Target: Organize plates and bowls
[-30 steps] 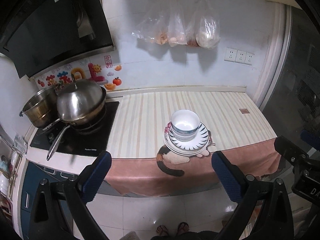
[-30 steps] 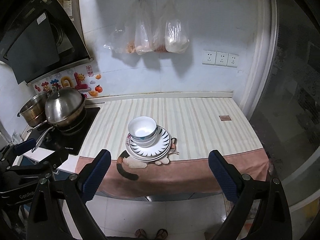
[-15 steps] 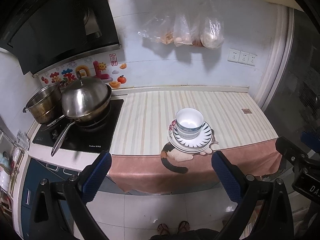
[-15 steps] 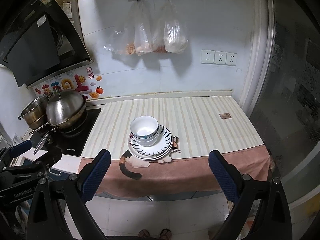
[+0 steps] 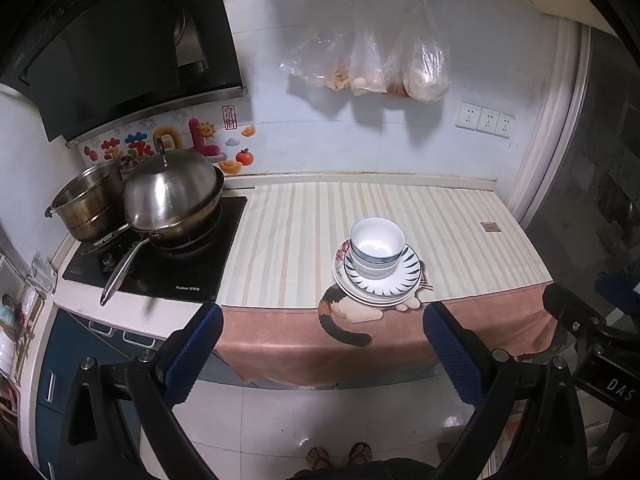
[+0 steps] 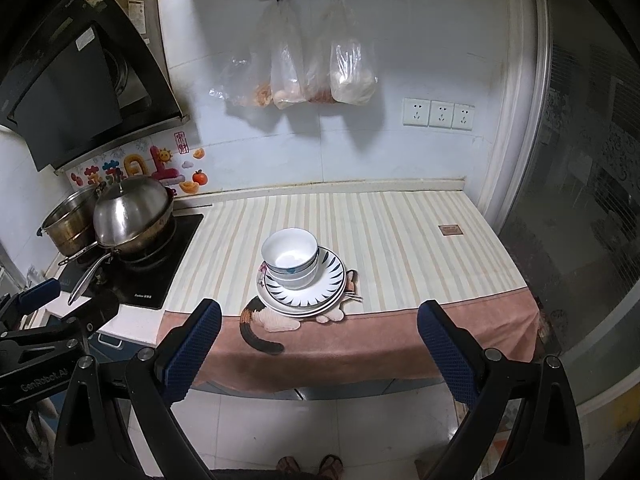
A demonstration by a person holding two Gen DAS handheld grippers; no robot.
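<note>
Bowls (image 5: pixel 376 245): nested on plates (image 5: pixel 379 285), counter's front edge.
Counter (image 5: pixel 460 232): striped mat, pink cloth.
Stove (image 5: pixel 160 268): left end, wok (image 5: pixel 173 196), pot (image 5: pixel 86 208).
Left gripper (image 5: pixel 323 344): jaws apart, empty.
Right gripper (image 6: pixel 319 340): jaws apart, empty.

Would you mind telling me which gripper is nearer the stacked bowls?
Hard to say. Left gripper and right gripper are both open, held back over the floor, similarly far from the bowls.
</note>
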